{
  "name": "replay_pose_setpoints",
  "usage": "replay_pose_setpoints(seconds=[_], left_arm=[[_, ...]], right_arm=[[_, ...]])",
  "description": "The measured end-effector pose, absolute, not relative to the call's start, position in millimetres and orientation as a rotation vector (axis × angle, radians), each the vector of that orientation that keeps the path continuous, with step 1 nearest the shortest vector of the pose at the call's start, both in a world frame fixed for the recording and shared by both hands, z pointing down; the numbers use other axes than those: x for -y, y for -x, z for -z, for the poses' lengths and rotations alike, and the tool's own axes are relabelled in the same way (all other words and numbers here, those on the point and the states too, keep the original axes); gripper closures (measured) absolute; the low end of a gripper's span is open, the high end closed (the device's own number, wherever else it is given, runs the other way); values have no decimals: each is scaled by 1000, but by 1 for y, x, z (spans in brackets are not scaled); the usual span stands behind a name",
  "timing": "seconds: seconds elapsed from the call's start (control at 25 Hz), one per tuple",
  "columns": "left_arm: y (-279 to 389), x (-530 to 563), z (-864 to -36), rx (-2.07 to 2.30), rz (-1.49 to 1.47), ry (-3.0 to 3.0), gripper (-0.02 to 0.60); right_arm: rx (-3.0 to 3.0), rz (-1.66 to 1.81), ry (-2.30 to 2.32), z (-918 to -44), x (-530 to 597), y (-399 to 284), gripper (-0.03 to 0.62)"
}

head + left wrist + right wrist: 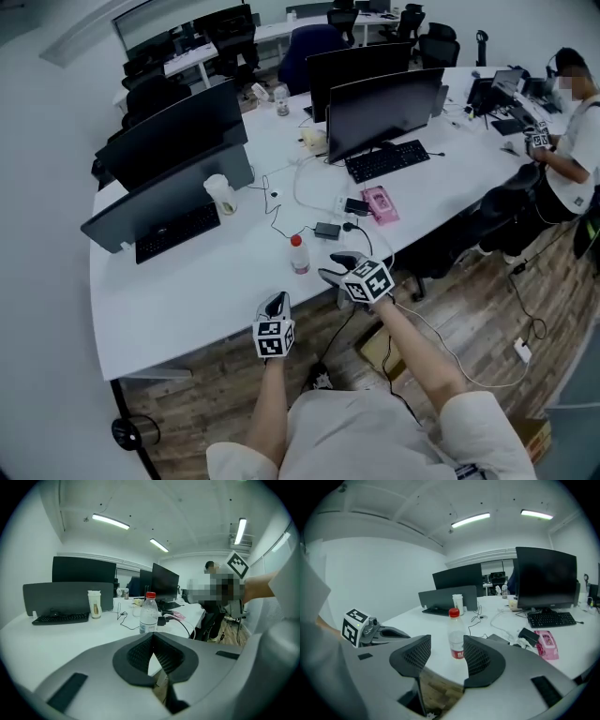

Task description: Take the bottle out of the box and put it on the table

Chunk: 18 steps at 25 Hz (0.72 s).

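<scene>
White table [187, 291] — bottle [299, 254] upright near its edge.

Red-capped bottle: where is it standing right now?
In the head view the red-capped bottle stands upright on the white table near its front edge, just left of the open right gripper.

Head view looks down; gripper views share bottle [456, 637].

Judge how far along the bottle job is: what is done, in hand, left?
Done: the plastic bottle stands upright on the white table, untouched. In hand: nothing; the right gripper is open, the left gripper shut, both empty. Left: apparently nothing.
</scene>
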<state>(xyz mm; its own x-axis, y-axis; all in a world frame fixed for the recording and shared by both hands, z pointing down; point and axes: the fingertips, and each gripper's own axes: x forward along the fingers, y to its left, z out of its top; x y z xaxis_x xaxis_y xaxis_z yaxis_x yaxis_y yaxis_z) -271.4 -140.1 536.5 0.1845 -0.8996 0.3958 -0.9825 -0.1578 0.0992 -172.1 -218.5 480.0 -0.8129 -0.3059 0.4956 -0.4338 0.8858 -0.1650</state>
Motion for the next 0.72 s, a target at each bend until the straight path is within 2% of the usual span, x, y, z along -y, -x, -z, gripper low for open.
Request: replay_pose_setpoints(seconds=[0.24, 0.72], left_arm=[[242, 106, -522, 1845, -273, -2072, 568], [184, 27, -481, 1964, -180, -2038, 568]], right_arm=[[2612, -348, -704, -484, 175, 111, 347], [2741, -582, -860, -472, 92, 64, 368]])
